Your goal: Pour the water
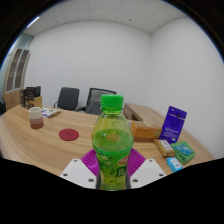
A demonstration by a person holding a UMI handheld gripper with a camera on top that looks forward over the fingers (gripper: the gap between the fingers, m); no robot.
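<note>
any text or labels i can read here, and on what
None can be read.
Green bottle, between the tongs fingers: its label has markings, too blurred to read.
Purple box, standing on the table: print on its face, too small to read.
Small boxes lying beside it: print too small to read.

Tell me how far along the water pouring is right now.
Done: the gripper is shut on the green bottle, held upright above the wooden table. In hand: carrying it. Left: the green cap is on, the bottle looks full, and the cup beyond shows no pouring yet.
</note>
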